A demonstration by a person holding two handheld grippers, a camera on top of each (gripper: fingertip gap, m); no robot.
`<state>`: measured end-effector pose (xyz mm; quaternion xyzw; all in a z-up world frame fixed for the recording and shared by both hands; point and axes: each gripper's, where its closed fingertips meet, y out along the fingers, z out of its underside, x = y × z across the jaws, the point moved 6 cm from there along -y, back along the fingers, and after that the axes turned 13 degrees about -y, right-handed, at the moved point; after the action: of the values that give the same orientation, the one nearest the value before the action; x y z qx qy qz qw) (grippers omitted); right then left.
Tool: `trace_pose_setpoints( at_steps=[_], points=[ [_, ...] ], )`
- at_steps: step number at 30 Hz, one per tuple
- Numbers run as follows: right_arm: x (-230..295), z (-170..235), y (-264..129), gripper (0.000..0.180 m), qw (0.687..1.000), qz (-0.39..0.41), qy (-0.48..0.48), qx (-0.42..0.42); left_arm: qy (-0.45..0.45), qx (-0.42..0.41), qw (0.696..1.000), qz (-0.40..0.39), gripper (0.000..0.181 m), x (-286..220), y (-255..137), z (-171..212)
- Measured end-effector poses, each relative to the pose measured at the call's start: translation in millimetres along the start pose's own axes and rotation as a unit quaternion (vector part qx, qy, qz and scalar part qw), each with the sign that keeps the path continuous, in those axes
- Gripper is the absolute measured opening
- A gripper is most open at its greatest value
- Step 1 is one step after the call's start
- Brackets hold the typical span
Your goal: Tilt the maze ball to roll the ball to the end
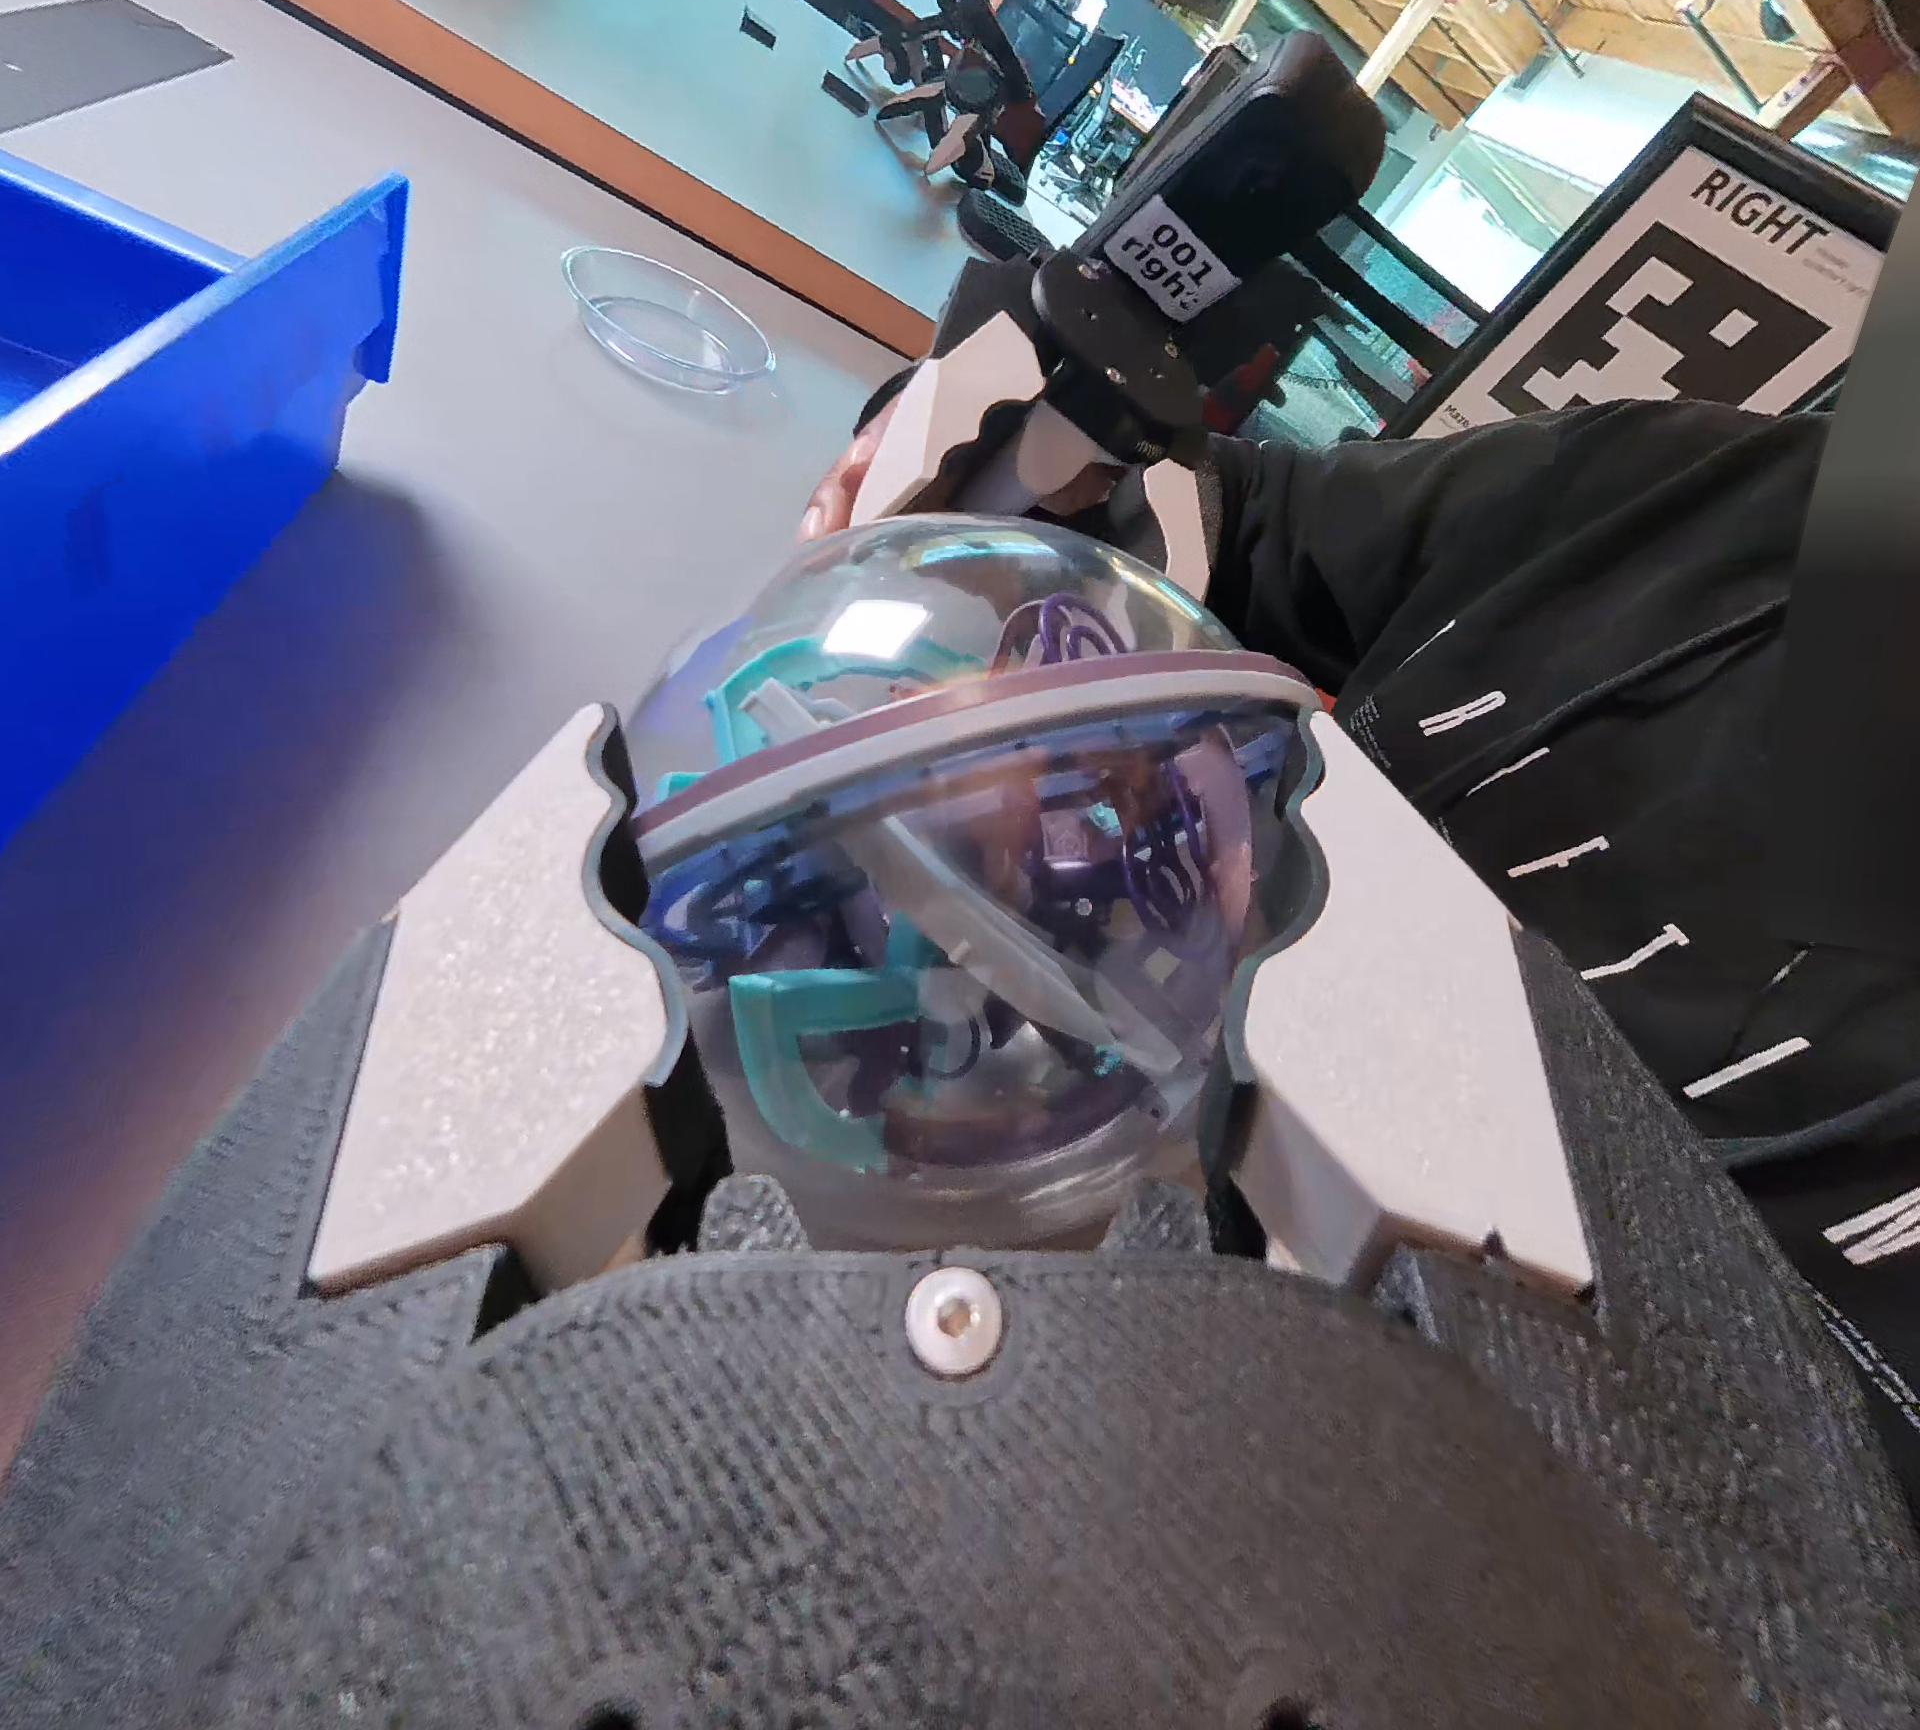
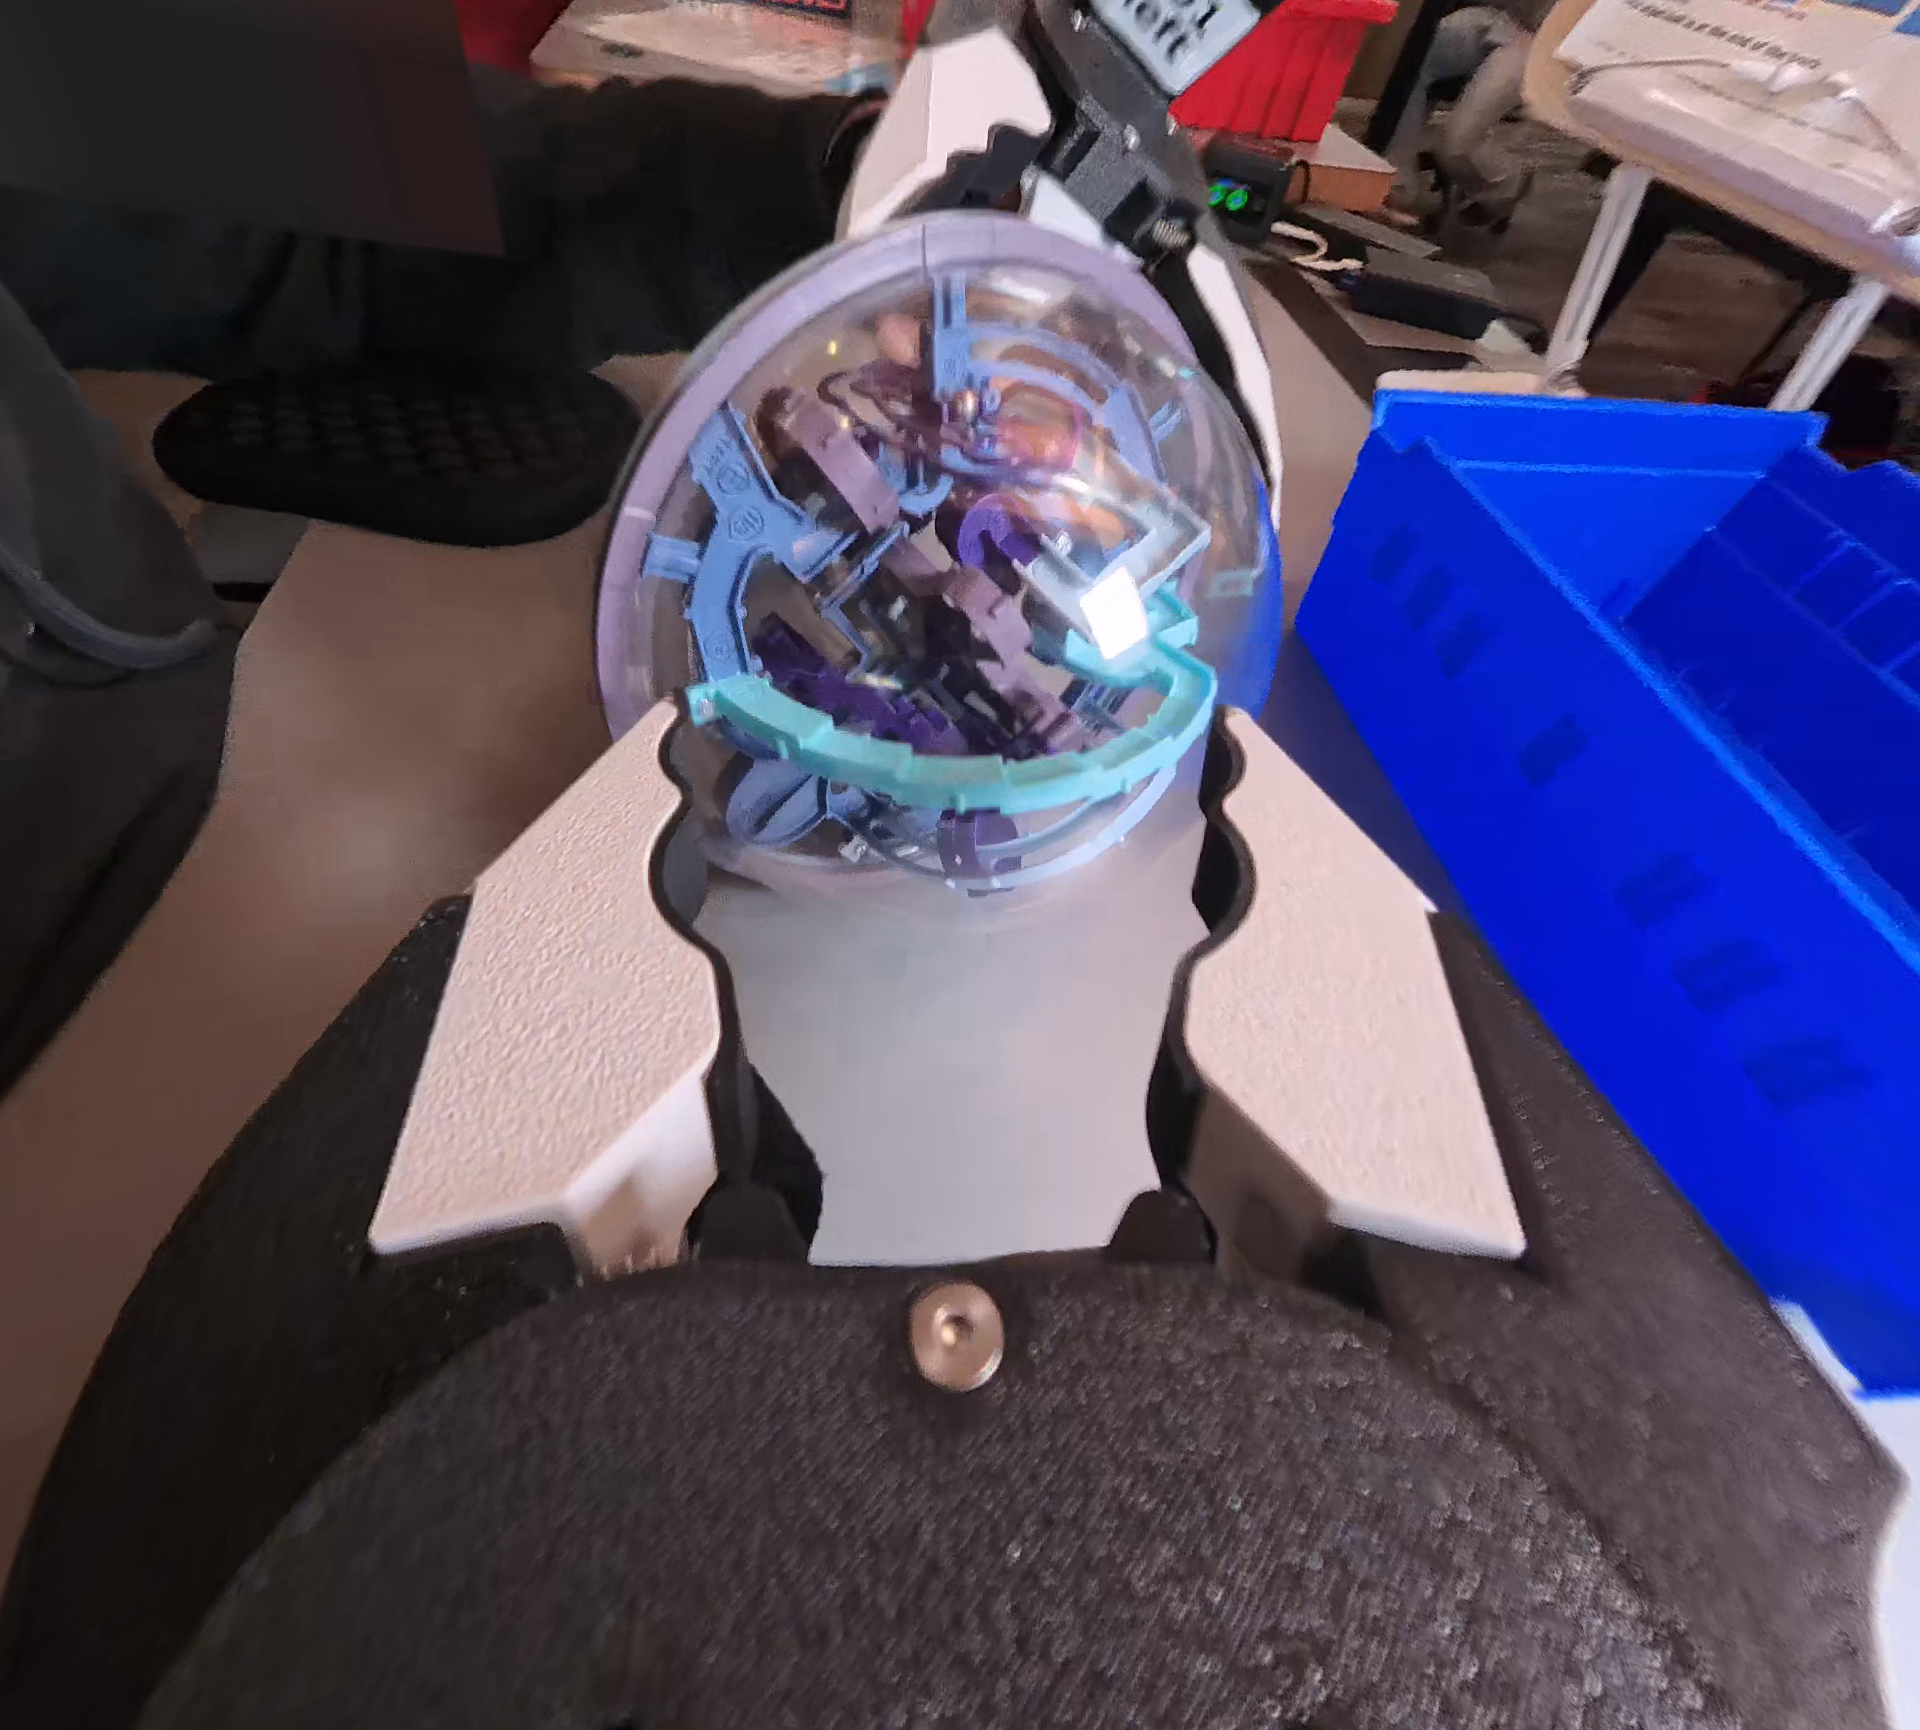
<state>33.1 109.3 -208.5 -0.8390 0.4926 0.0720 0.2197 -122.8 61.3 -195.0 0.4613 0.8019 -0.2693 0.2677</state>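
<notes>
I hold the maze ball [image 1: 956, 859] up off the grey tabletop [image 1: 540, 475], pinched from opposite sides by both pairs of tongs. My left tongs [image 1: 951, 859] are clamped on it, the wavy inner edges of the white fingers [image 1: 499, 984] pressed against the clear shell on either side, with the ball seated deep between them. A grey and mauve seam band runs tilted across the sphere, and teal, blue and purple tracks show inside.

My right tongs [image 2: 940, 776] are clamped on the far half of the same ball, gripping only with the fingertips [image 2: 613, 807], so a bare gap lies between the ball and the palm. In the right wrist view a teal track curves across the ball's lower front. I cannot pick out the small ball inside for sure.

A blue bin [image 1: 177, 433] stands on the tabletop just beside the ball. A clear glass dish [image 1: 665, 319] sits farther off near the orange edge.
</notes>
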Motion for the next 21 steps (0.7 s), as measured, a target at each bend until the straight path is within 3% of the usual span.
trace_pose_setpoints(
  at_steps=[6, 14, 21],
  points=[
    [18.7, -36.6, -17.6, 0.07, 0.995, 0.089, -0.009, 0.039, -0.029, -0.013, 0.999, 0.001, 0.122, 7.0, 0.3, -1.5],
    [47.6, -37.1, -10.8, 0.029, 0.972, 0.202, 0.011, 0.121, -0.078, -0.04, 0.996, -0.032, 0.118, 13.0, 3.8, -10.9],
    [44.7, -31.5, -10.3, 0.022, 0.96, 0.237, -0.002, 0.148, -0.102, -0.064, 0.991, -0.055, 0.118, 14.4, 8.0, -13.4]
  ],
)
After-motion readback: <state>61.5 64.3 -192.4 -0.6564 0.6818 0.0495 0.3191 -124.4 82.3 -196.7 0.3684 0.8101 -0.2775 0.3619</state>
